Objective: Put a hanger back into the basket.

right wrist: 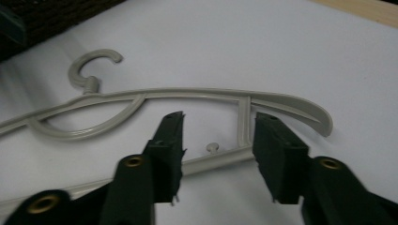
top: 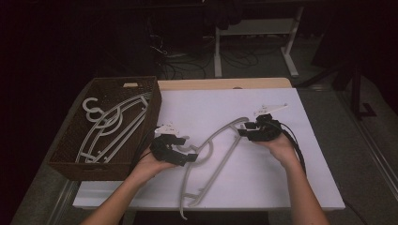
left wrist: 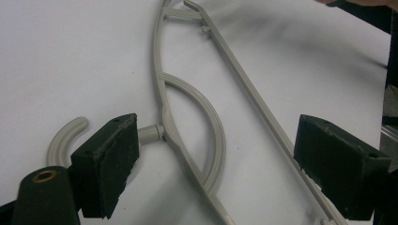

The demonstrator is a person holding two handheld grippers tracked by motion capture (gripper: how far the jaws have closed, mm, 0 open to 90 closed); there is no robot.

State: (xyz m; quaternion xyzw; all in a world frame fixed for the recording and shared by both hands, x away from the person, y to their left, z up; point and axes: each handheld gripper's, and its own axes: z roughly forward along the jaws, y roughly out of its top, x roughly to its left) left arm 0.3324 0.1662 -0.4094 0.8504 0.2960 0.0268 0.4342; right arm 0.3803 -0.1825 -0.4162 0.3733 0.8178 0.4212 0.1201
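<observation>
I found the hanger (top: 220,150) at frame centre light, stiff and slippery. Both my left gripper (top: 180,152) and right gripper (top: 245,131) stood open; its bar offered best hold.

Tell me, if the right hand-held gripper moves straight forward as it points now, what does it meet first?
Probably the grey hanger: the right hand-held gripper stands open, its short cross strut between the jaws.

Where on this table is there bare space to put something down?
The white table top is bare along its far edge behind both grippers, and at the near right corner beside the person's right forearm. The middle is taken by the grey hanger, with the left gripper and right gripper at it. The basket at left already holds hangers.
</observation>
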